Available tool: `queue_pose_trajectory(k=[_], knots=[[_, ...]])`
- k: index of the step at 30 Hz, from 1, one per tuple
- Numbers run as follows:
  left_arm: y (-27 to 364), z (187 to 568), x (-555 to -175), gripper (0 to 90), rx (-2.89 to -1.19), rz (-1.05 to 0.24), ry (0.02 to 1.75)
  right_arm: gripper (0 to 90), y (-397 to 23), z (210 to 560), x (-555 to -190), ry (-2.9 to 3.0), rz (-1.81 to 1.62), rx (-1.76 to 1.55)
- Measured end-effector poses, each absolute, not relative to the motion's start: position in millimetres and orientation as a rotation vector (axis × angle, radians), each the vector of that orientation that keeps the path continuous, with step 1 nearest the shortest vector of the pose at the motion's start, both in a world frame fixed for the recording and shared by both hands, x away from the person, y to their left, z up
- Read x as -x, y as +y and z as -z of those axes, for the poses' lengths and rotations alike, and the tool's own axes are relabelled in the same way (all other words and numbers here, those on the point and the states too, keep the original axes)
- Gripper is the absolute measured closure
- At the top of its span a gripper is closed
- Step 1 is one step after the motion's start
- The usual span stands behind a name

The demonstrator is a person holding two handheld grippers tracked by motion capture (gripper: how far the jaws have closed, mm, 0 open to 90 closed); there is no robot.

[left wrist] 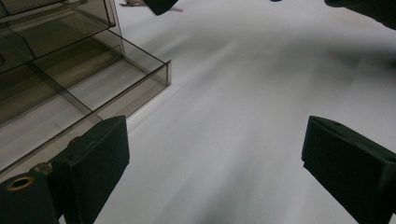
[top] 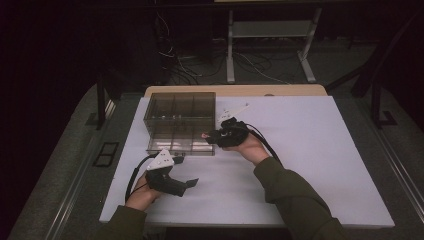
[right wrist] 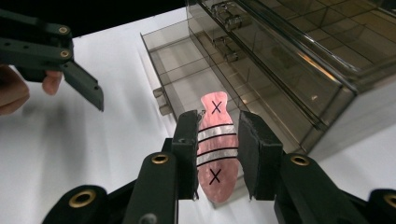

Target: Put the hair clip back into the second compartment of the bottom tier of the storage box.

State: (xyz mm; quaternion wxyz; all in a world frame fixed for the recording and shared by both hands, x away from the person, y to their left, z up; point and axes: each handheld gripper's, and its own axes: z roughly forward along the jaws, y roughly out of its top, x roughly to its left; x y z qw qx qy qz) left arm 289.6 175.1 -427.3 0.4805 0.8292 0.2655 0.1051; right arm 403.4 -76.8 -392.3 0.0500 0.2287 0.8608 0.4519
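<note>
The smoky drawer cabinet [top: 180, 122] is sitting just ahead of both grippers, its bottom drawer [right wrist: 187, 79] pulled out. The left gripper [top: 186, 171] is hovering released, jaws wide. The right gripper [right wrist: 217, 156] is clenching a pink fish-shaped piece [right wrist: 215, 144] (striped, marked with crosses) above the drawer.

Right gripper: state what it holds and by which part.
The right gripper holds a pink fish-shaped piece, clamped across its striped middle, above the open drawer. The left gripper is open, holding nothing.
</note>
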Motion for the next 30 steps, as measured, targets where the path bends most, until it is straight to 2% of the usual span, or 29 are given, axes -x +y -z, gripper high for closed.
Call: queue_pose_trajectory(k=[30], knots=[[175, 427, -289, 6.4, -2.017, -0.254, 0.643, 67.7, -1, 410, -429, 2.698, -1.350, -0.689]])
